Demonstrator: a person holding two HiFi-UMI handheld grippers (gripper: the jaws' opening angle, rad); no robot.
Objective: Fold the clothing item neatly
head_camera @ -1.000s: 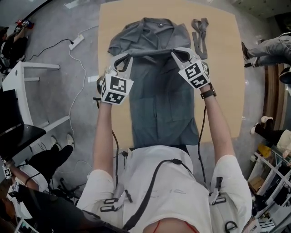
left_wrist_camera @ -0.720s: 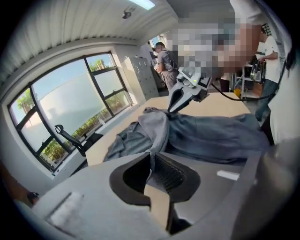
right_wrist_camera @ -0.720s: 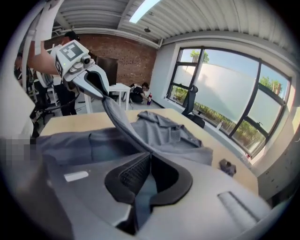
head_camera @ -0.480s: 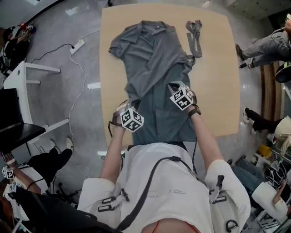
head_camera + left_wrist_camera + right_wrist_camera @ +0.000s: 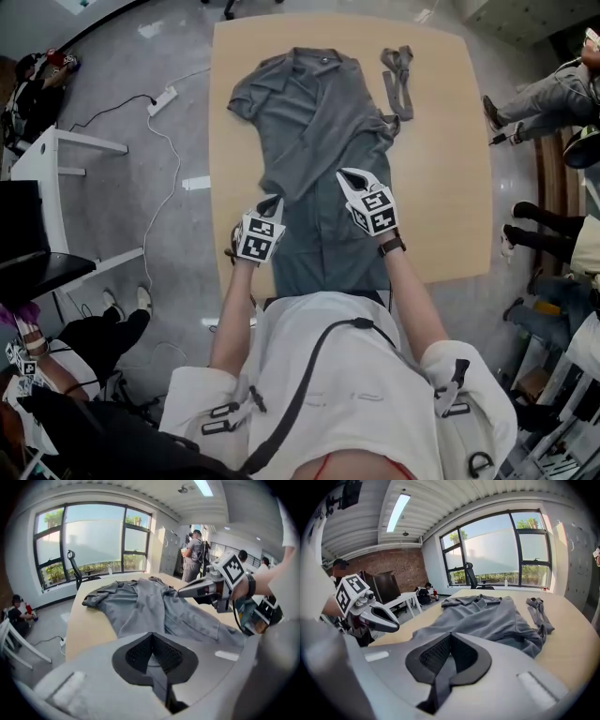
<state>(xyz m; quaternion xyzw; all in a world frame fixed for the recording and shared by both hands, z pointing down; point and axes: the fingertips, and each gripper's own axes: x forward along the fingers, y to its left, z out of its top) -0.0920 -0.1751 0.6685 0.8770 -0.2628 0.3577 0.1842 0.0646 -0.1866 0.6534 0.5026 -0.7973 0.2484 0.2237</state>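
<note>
big tan table [image 5: 450, 141] first, and the grey shirt [image 5: 319, 122] is spread down the middle of it, collar at the far end, hem at the edge nearest the person. the head view shows the shirt's left side thrown across its front on a diagonal; neither gripper view makes that fold clear, both see only low grey ridges [image 5: 140, 606] [image 5: 487, 616].

now the tools. the left tool [image 5: 270, 202] is over the shirt's left edge, down by its lower half. the right tool [image 5: 345, 173] is over the shirt's right front, a touch nearer the collar. the head view can't say whether they touch cloth. the left gripper view can: the right tool [image 5: 180, 592] hangs above the shirt, nose pinched together. the right gripper view catches the left tool [image 5: 396, 625] in the air just off the shirt's left side.

up close, the left tool [image 5: 152, 656] is closing right up, pads meeting on nothing. the right tool [image 5: 449, 656] is clenched, empty too.

smallest piece: a grey fabric strip [image 5: 398, 80] lies just right of the shirt's collar. the right gripper view sees it [image 5: 539, 611].
</note>
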